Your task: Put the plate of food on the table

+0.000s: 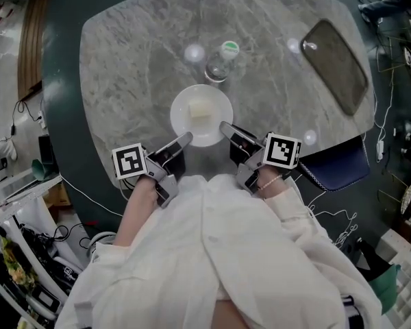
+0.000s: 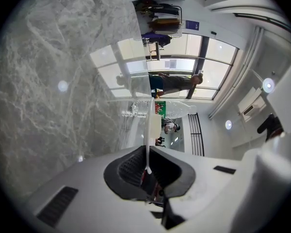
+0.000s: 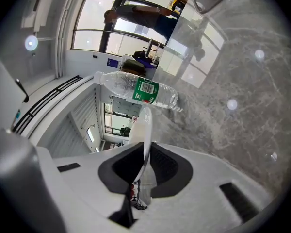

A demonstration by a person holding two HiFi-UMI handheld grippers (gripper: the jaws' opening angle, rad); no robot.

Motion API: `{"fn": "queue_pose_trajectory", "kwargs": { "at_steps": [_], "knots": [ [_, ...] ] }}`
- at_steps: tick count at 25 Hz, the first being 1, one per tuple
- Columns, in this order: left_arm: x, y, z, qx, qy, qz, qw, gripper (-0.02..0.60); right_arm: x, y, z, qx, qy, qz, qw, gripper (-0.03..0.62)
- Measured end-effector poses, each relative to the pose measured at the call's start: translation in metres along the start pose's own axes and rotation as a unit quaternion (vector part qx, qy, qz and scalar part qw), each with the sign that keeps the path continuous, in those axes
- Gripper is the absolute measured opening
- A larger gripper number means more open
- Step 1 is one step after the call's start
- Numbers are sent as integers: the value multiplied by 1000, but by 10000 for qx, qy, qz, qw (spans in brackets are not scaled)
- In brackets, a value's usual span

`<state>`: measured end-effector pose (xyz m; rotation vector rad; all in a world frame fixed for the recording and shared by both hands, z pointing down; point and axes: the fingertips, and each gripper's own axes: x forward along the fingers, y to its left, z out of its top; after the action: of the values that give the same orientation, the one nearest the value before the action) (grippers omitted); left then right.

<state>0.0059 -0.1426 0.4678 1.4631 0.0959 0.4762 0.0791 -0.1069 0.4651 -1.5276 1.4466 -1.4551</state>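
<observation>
The left gripper (image 1: pixel 180 144) is pinching the left rim of the white plate (image 1: pixel 181 113); in the left gripper view that rim (image 2: pixel 150 127) runs edge-on between the dark pads, which are closed onto it. The plate, with a pale piece of food (image 1: pixel 200 110) at its middle, sits over the marble table (image 1: pixel 123 67), close to the edge nearest the person and just in front of a clear water bottle (image 1: pixel 219 64) lying on its side. The right gripper (image 1: pixel 229 133) is pressed onto the opposite rim in the same way, and its own view shows the plate's edge (image 3: pixel 145 127) caught between nearly closed jaws, with the bottle (image 3: pixel 136 89) beyond. Far right on the table lies a dark tray (image 1: pixel 334 64), well apart from the plate.

The carrying part of the task looks done, since the plate is already above the table. Whether its base touches the marble cannot be told from these views. What appears left is to settle it if it is not down, let go on both sides and draw the grippers back.
</observation>
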Motion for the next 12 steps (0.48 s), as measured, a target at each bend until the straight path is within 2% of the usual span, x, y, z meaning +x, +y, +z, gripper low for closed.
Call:
{"fn": "queue_pose_trajectory", "kwargs": {
  "at_steps": [6, 9, 12],
  "knots": [
    [0, 11, -7, -155, 129, 122, 9997, 26, 0, -8, -7, 5, 73, -66, 10000, 14],
    [1, 17, -9, -236, 159, 203, 9994, 26, -2, -18, -14, 273, 63, -183, 9994, 14],
    [1, 23, -11, -322, 158, 238, 9991, 26, -2, -21, -15, 149, 77, -170, 9997, 14]
  ]
}}
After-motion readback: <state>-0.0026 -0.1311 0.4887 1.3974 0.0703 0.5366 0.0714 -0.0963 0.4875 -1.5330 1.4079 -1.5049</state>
